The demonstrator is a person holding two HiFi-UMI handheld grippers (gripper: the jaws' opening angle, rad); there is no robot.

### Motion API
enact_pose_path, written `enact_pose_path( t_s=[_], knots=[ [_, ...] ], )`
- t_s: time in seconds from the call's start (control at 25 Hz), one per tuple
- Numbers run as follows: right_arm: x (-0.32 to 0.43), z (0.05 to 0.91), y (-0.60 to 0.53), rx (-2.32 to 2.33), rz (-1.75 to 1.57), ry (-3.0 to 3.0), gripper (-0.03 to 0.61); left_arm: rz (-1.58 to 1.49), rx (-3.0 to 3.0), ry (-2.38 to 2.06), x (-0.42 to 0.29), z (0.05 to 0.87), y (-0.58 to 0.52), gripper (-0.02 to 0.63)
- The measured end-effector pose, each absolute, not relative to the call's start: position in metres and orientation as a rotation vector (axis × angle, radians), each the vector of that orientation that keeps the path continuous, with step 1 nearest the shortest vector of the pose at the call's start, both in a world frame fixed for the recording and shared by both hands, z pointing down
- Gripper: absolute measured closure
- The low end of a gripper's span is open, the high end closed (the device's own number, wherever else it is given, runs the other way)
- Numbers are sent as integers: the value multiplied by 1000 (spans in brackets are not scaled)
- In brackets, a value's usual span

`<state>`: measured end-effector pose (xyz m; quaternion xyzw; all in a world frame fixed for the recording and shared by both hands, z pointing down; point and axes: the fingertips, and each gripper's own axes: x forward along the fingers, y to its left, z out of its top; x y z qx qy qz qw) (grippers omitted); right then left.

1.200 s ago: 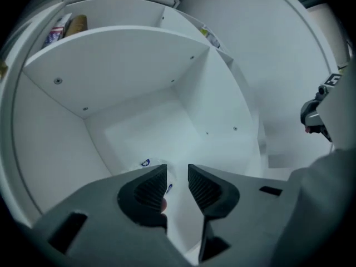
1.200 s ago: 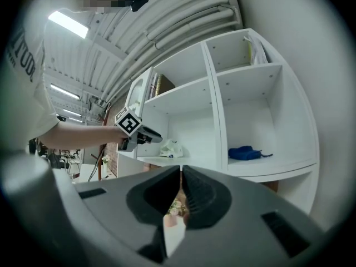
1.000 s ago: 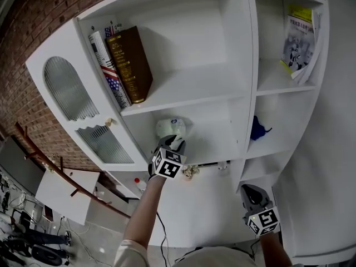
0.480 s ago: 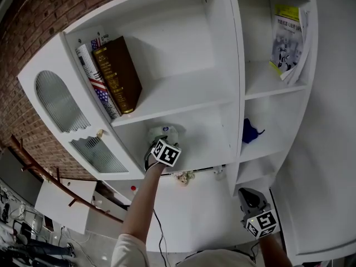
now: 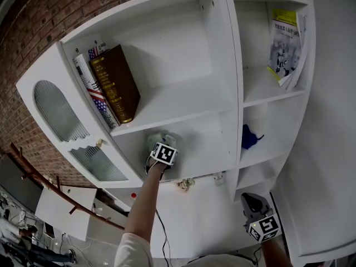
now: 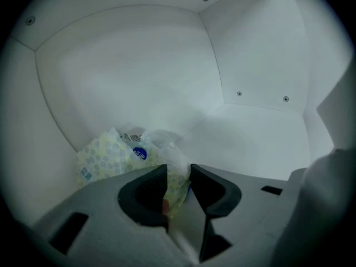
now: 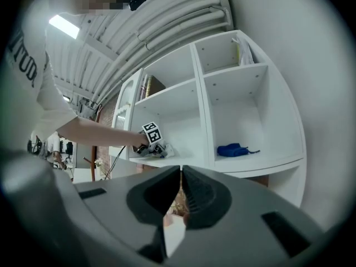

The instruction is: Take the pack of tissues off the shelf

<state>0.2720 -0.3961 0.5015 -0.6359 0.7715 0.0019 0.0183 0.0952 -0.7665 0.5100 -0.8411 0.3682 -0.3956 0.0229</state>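
1. Head view: the left gripper point(image 5: 158, 148) had pushed deeper and lower into the middle compartment of the white wooden shelf unit point(image 5: 183, 96). It sat right on the pale, plastic-wrapped pack of tissues point(image 5: 159, 138), at about 7 o'clock from the frame's centre. The forearm reached up from 7 o'clock and the gripper tilted downward onto the pack. The pack lay on the compartment floor near the left wall, not yet lifted. The right gripper point(image 5: 251, 200) hung idle at 5 o'clock, well apart from the shelf.

2. Left gripper view: its jaws had just been closing after a wider spread. They stood at a narrow gap at 6 o'clock, with the pack's crinkled near end between them and both pads touching the wrapper. The rest of the pack stretched toward 8 o'clock. I judged the grasp made, so drawing the pack out was what remained.

3. Right gripper view: it pointed level at the shelf, jaws nearly together and holding nothing. The left gripper and pack showed at 11 o'clock.
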Motion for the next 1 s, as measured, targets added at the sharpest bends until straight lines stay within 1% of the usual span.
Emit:
enact_pose_path(
  t_s=[0.2, 0.32, 0.48, 0.76, 1.0],
  knots=[
    [273, 505, -395, -1989, -7, 2391, 546, -1194, -2649, 1094, 96, 520, -767, 546],
    [270, 506, -396, -1985, -13, 2395, 548, -1159, -2615, 1093, 93, 508, -756, 577],
    [260, 506, -399, -1961, -15, 2412, 547, -1089, -2678, 1008, 95, 507, -735, 584],
    [239, 505, -405, -1911, -11, 2454, 546, -923, -2686, 946, 95, 476, -705, 586],
    [227, 505, -406, -1883, -4, 2485, 546, -857, -2657, 863, 100, 464, -675, 588]
  ],
)
